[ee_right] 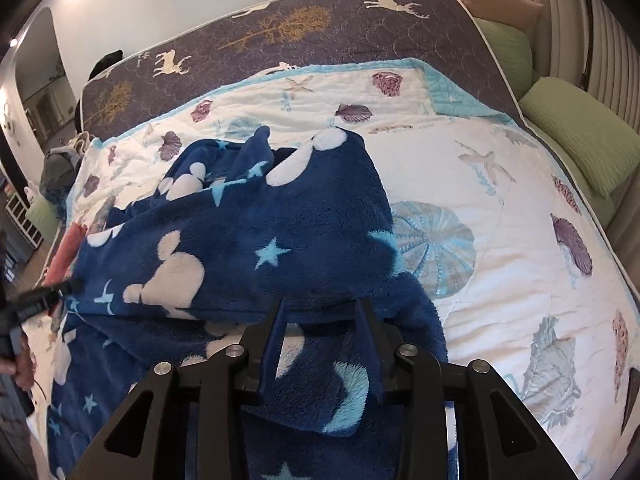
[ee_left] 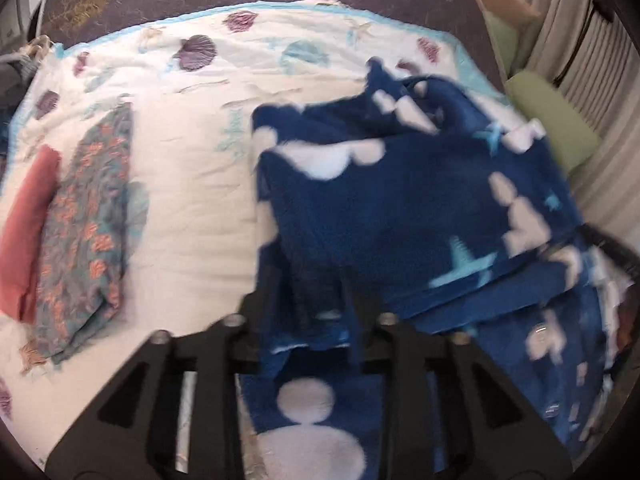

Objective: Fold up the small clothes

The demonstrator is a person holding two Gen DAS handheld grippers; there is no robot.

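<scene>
The fleece (ee_right: 248, 240), a dark blue garment printed with white mouse-head shapes and pale blue stars, lies bunched on the quilt (ee_right: 500, 208), with its near edge lifted by both tools. In the right wrist view the right gripper (ee_right: 320, 312) has its two fingers set fairly narrow, with a fold of the fleece passing between them and draping down over the frame (a pale blue crescent shows on the hanging flap); the cloth appears pinched there. The left gripper (ee_right: 66, 286) shows at the far left of that same view, its tip against the fleece edge, held by a hand (ee_right: 22, 364) low at the frame's border. In the left wrist view, which is blurred, the left gripper (ee_left: 312, 292) also has fleece (ee_left: 400, 208) between its fingers, the cloth spilling down over the linkage, so it looks closed on the fabric, though the blur hides the exact contact. The fleece sits on the right half of that view, folded over itself in layers. To its left, well apart on the quilt (ee_left: 192, 168), lies a folded floral piece (ee_left: 92, 216) in teal and coral, and touching its far side a folded red piece (ee_left: 28, 232). Beyond the quilt a dark cover (ee_right: 320, 28) with deer and trees lies across the bed, and green pillows (ee_right: 580, 136) sit along the right side.
</scene>
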